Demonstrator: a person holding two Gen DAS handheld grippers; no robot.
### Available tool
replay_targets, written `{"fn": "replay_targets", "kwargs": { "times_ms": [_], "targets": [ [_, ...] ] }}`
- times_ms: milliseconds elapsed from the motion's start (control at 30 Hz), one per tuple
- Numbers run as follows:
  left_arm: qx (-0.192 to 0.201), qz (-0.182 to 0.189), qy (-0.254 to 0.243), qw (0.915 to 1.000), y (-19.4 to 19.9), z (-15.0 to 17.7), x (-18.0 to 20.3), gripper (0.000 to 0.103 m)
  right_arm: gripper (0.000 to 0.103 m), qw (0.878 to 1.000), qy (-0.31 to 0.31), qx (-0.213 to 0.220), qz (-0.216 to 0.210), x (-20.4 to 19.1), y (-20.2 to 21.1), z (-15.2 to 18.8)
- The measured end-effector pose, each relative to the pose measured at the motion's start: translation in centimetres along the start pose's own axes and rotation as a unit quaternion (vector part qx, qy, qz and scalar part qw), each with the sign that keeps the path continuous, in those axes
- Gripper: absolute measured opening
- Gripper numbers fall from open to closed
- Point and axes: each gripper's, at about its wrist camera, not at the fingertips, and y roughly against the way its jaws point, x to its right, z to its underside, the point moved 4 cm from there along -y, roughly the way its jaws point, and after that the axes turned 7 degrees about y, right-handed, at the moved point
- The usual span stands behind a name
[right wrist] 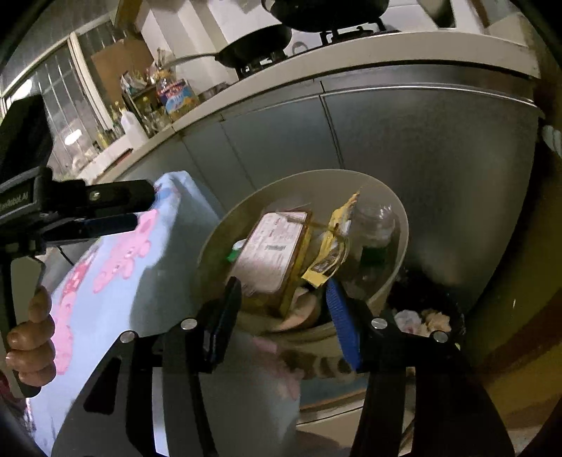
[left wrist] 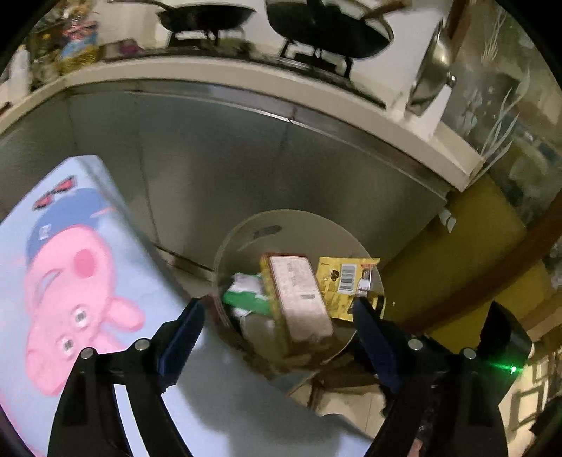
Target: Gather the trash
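- Bin [left wrist: 239, 239]: round, pale, open-topped, standing on the floor against the steel cabinet fronts [left wrist: 217, 147]. I count it as nearly full.
- Box [left wrist: 298, 298]: yellow-edged carton with a pale label, tilted on top of the heap in the bin.
- Packet [left wrist: 342, 281]: yellow, barcode showing, leaning on the bin's right rim just beside the box.
- Wrapper [left wrist: 246, 298]: green and white, left of the box, inside the bin.
- Bottle [right wrist: 374, 225]: clear plastic, against the bin's far-right wall; my right camera alone shows it.
- Second bin [right wrist: 453, 316]: dark, just right of the pale one, with crumpled white paper in it.
- Left tongs [left wrist: 277, 316]: jaws wide apart above the bin, nothing between them; no pad touches the trash.
- Right tongs [right wrist: 284, 298]: jaws apart over the bin's near rim, gripping nothing; the box and packet lie just beyond the tips.
- Hand [right wrist: 33, 348]: wrapped round the left handle, at the edge of my right view.
- Cloth [left wrist: 70, 281]: light blue with a pink cartoon pig, covering a surface left of the bin.
- Bench [left wrist: 246, 81]: white top above the cabinets, carrying two dark pans [left wrist: 207, 15] on a hob.
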Motion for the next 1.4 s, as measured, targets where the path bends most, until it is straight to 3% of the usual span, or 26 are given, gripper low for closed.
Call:
{"fn": "replay_targets", "kwargs": {
  "times_ms": [333, 600, 733, 967, 1400],
  "targets": [
    [0.072, -0.095, -0.020, 0.9927, 9.1, 5.6, -1.9, 0.093, 0.055, 0.998, -0.036, 0.022, -0.045, -4.8, 6.0, 3.1],
    [0.090, -0.138, -0.003, 0.9863, 13.7, 9.5, -3.6, 0.096, 0.056, 0.996, -0.018, 0.023, -0.083, -9.8, 9.1, 4.2],
    [0.106, -0.148, 0.011, 0.9833, 16.0, 10.9, -4.3, 0.099, 0.056, 0.995, -0.017, 0.025, -0.099, -11.9, 10.9, 4.5],
    [0.130, -0.154, 0.016, 0.9793, 19.1, 12.6, -4.5, 0.099, 0.057, 0.993, -0.054, 0.051, -0.089, -13.2, 14.9, 5.0],
    [0.157, -0.170, -0.010, 0.9728, 22.5, 14.2, -3.4, 0.099, 0.061, 0.991, -0.072, 0.060, -0.091, -15.3, 18.5, 6.3]
  ]
}}
